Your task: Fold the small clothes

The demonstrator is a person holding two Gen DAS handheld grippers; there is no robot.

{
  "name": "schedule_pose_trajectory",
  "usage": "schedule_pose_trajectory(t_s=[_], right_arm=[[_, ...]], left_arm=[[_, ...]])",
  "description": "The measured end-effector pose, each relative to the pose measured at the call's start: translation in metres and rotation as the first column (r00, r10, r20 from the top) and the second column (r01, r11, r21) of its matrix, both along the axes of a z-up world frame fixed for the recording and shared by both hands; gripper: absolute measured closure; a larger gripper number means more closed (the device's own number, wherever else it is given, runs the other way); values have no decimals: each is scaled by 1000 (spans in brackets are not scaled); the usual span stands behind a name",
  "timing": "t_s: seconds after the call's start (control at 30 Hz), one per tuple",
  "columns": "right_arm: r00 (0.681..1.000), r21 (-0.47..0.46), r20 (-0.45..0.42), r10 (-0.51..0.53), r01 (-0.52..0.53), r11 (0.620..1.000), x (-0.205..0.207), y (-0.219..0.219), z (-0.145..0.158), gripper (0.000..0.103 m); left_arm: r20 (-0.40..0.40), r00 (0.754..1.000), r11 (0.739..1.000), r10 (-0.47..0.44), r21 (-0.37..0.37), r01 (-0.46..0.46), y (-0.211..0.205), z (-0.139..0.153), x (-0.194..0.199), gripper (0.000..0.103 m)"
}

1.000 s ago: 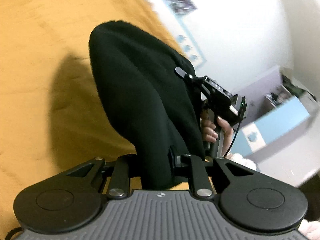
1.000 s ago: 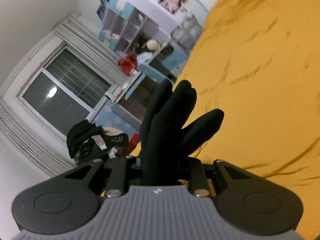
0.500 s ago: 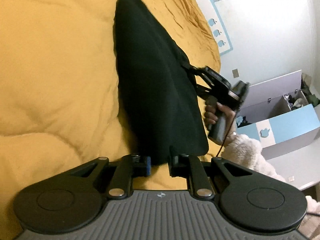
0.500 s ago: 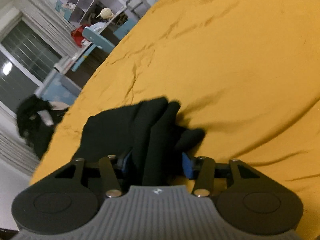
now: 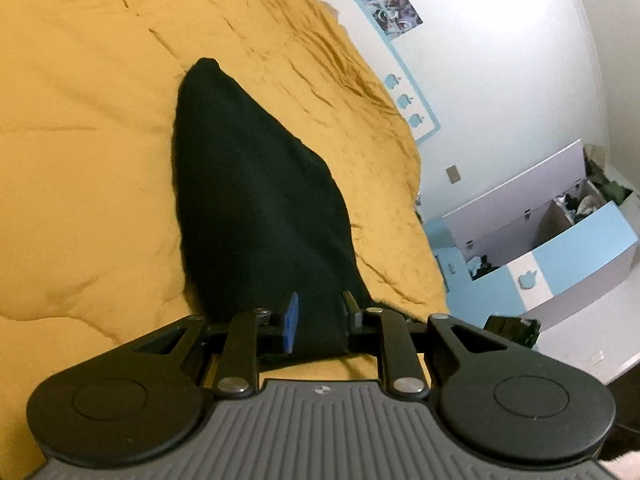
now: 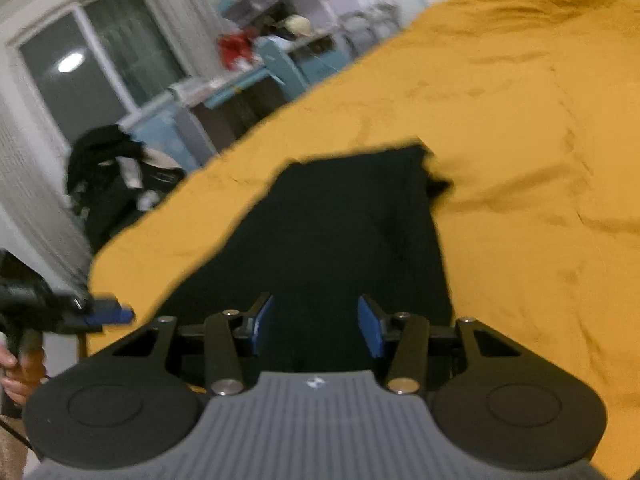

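From the left wrist view, the left tool (image 5: 318, 322) pinches the near edge of a black garment (image 5: 256, 200); its jaws are easing apart at this moment, yet the cloth sits tight between the blue pad (image 5: 290, 324) and the opposite finger. The garment runs away from the tool in a long tapering shape and lies on the mustard-yellow bedspread (image 5: 88, 160), its far tip resting flat among the wrinkles. Beyond the bed's edge stand a pale wall with a poster (image 5: 386, 2) and a blue-and-white storage chest (image 5: 552, 248) with its lid raised (clutter shows inside).

From the right wrist view, which is blurred, the right tool (image 6: 316, 326) stands spread, its jaws closing slightly, with both blue pads clear of the cloth. The black garment (image 6: 340, 232) lies spread on the bedspread (image 6: 520, 160) directly ahead and passes beneath the gap between the fingers; it seems to rest flat rather than hang, though the blur makes this uncertain. At the left edge the left tool (image 6: 104, 314) and the hand (image 6: 16, 372) holding it appear. A window (image 6: 92, 60) and cluttered shelves (image 6: 280, 20) fill the background.
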State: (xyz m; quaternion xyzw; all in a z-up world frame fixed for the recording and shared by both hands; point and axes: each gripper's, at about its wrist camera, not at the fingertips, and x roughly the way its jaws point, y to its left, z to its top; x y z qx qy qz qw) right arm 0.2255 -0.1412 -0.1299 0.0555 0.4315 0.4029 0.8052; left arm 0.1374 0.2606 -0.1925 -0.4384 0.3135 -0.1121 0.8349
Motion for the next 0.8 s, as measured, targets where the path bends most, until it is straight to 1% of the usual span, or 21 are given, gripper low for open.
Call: schedule_pose_trajectory(t_s=[0.03,0.07,0.1,0.17,0.27,0.3,0.33,0.37,0.4,0.47,0.6,0.63,0.67,0.7,0.73,0.8], right_arm=[[999,-16,-36,-26,25,1000,-1,-4,-8,63],[996,-32,-68,-61,59,998,-1,-11,-17,67],[993,-36,-77,-88,85,996,-2,-17,-25,73],[991,-21,-99,-94,93,995,-5,-31,-37,73],[989,-17,-113,-91,90,996,-5,-30,-33,72],[990,-16,-107,-92,91,996,-4,-28,-28,71],[992,-4,-82,-97,97,995,-3,-27,-22,68],[994,23,-39,-106,107,994,-2,-23,-14,66],[994,50,-14,-107,108,993,2,-21,-7,66],[994,103,20,-104,102,989,20,-8,5,65],[991,164,107,-81,62,984,64,38,12,57],[991,172,117,-64,43,984,76,51,11,54],[991,170,128,-47,25,985,87,65,8,54],[990,153,135,-44,23,988,96,77,3,53],[991,125,127,-47,31,992,106,89,-4,53],[990,43,101,-94,90,995,125,109,-22,53]], left_arm=[[-8,1000,1000,-6,10,6,-2,-3,1,80],[-42,999,1000,0,20,1,-4,-9,1,80],[-75,997,999,-2,32,4,-6,-16,4,80],[-129,992,999,-6,45,12,-8,-33,6,81],[-130,991,999,-16,42,22,-8,-36,4,82],[-128,992,999,-20,40,25,-7,-35,5,82],[-128,992,999,-20,41,26,-7,-33,5,82],[-127,992,999,-20,42,25,-7,-32,5,82],[-123,992,999,-17,46,23,-7,-30,5,82],[-104,994,998,-17,63,24,-13,-20,7,81],[-71,997,989,-16,149,26,-18,1,8,79],[-58,998,986,-21,165,30,-20,5,8,74],[-46,999,983,-26,178,34,-22,8,8,66],[-44,999,981,-26,193,34,-24,9,9,62],[-49,999,977,-23,211,33,-25,8,10,60],[-73,997,973,-20,230,36,-28,3,13,60]])
